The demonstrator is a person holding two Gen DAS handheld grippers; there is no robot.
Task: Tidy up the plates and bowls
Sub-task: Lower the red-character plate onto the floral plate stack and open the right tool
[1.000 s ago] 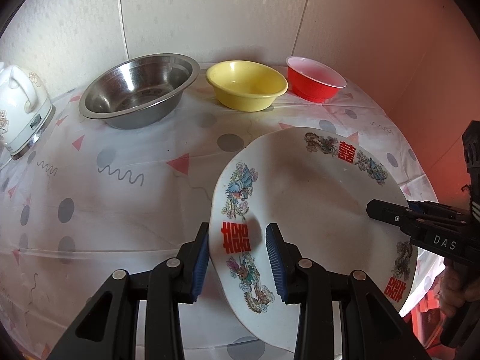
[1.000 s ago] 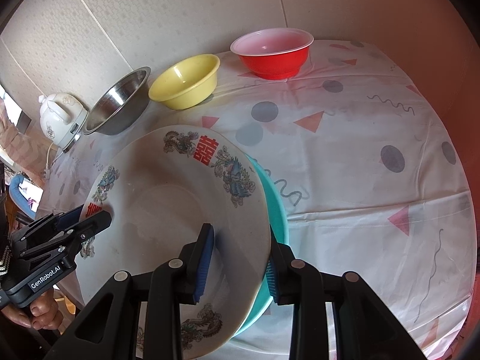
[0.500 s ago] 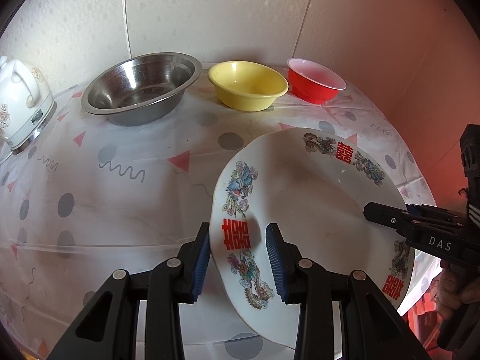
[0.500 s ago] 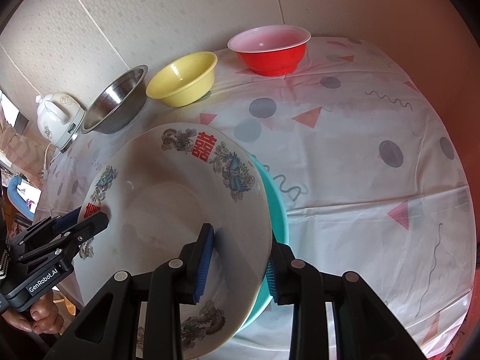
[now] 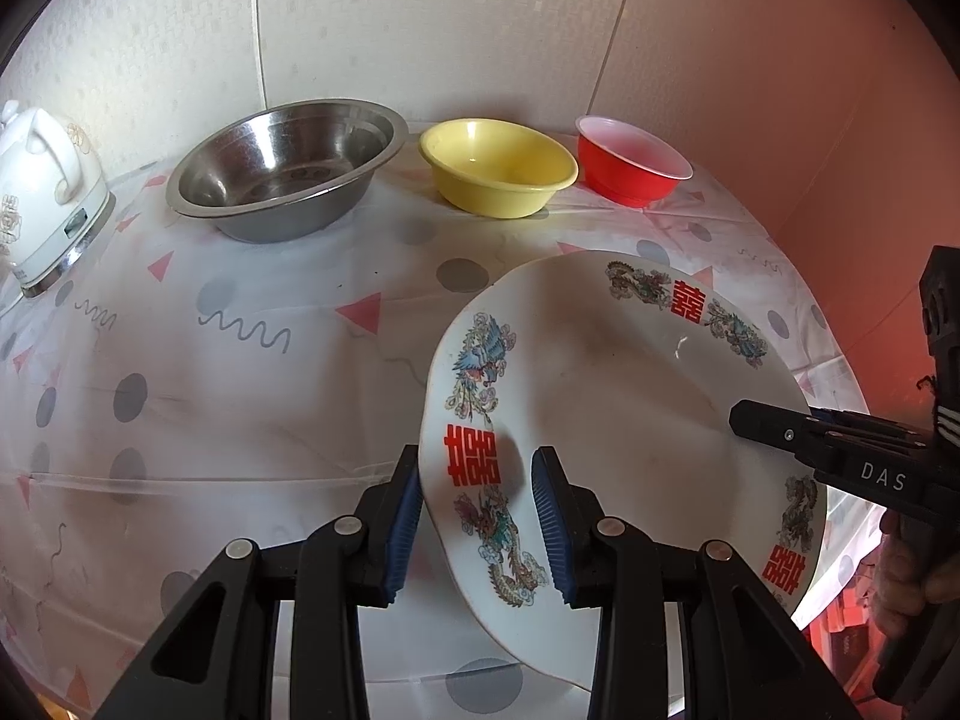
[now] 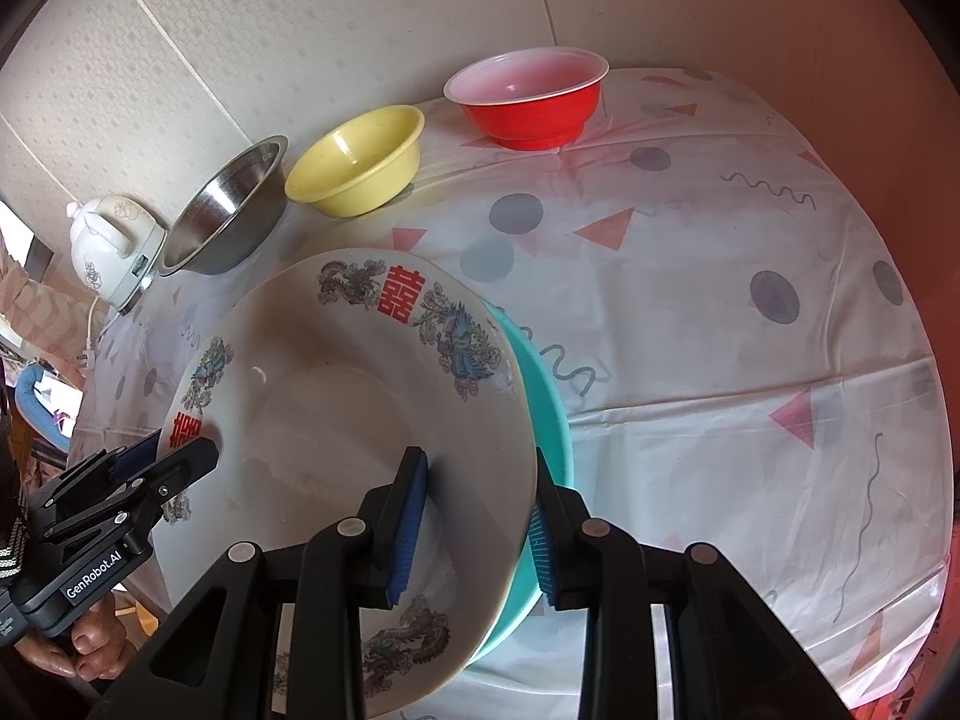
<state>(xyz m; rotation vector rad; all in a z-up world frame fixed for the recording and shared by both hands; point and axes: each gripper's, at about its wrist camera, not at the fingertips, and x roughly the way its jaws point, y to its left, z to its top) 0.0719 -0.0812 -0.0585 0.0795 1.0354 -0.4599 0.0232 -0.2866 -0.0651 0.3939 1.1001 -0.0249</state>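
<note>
Between both clamped grippers (image 5: 474,528) (image 6: 477,531), white plate (image 6: 360,420) face-up, tilted, atop teal plate (image 6: 549,420).

The white plate (image 6: 336,420) carries red double-happiness characters and dragon-and-phoenix motifs in blue, green and pink round its rim. Under it shows a teal plate (image 6: 549,414). The bowls are bare steel grey (image 5: 288,171), plain yellow (image 5: 498,168), and red with a whitish-pink inside (image 5: 633,159). The worktop cloth (image 5: 240,372) is translucent white with grey dots, pink triangles and grey squiggles. The kettle (image 5: 42,192) is white with a faint floral print. Both black grippers have blue ribbed pads (image 5: 401,525).
</note>
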